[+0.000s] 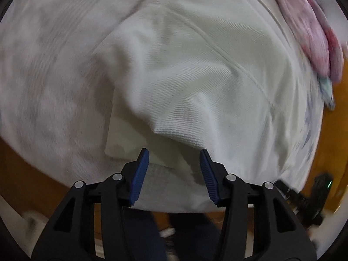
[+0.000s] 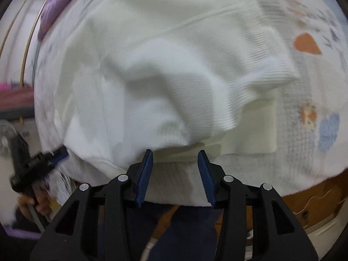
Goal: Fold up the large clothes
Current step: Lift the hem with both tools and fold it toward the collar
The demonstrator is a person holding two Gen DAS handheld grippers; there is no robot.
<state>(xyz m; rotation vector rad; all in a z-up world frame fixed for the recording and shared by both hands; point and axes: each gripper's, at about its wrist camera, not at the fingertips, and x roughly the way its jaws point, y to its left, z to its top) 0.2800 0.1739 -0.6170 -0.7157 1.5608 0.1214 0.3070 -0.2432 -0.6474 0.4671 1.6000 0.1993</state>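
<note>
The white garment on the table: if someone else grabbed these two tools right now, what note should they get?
Left gripper: open, holding nothing, just short of the near hem.
Right gripper: open, empty, also at the near edge.
White knit garment lies rumpled on the patterned cloth, over a flat pale board. A pink cloth lies at the far side.
Done: some fabric looks turned over; no neat fold visible.
Left: grip, fold, smooth.

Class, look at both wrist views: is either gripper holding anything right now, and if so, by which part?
Nothing is held. The left gripper and right gripper both stand open, with the white garment's edge just ahead of their fingertips, not between them.
</note>
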